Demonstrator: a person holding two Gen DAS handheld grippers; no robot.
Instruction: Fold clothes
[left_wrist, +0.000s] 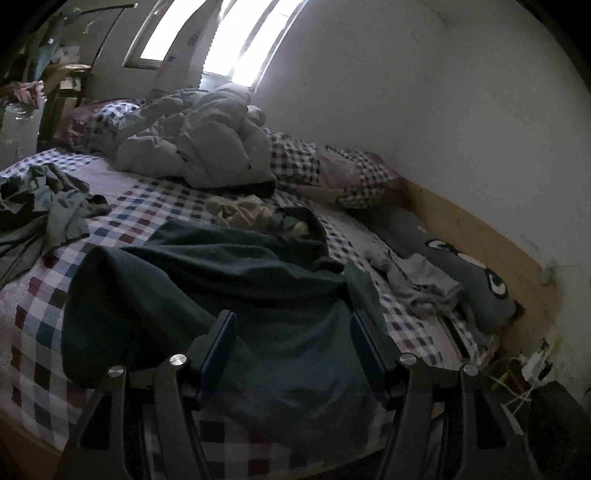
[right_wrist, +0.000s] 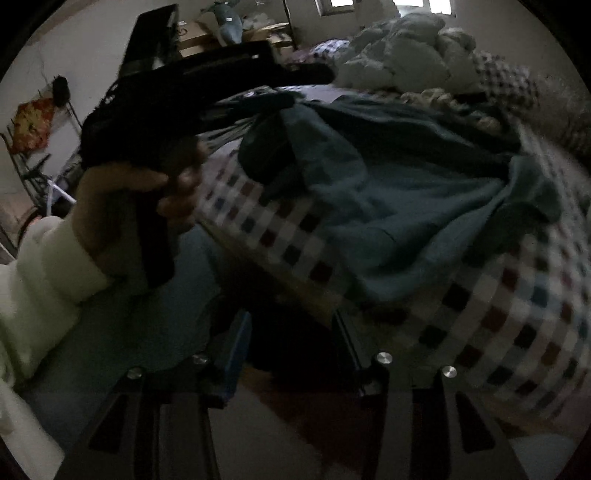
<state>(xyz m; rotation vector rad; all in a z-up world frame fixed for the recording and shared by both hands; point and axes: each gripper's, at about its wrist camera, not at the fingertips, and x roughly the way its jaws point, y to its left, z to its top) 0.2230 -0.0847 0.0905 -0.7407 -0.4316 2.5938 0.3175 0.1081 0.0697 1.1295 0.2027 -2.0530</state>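
Both tongs are hanging open, gripping nothing: left tongs (left_wrist: 293, 328) over the dark teal garment (left_wrist: 221, 280), right tongs (right_wrist: 291, 332) at its near edge. Judging: re-gripping the hem next for another fold.

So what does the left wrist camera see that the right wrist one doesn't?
Only the left wrist view shows the grey-green garment crumpled on the bed, the pillow with cartoon eyes and the wooden bed frame. Only the right wrist view shows the hand holding the left gripper, and a white sleeve. Both show the dark teal garment, checked sheet and pale duvet.
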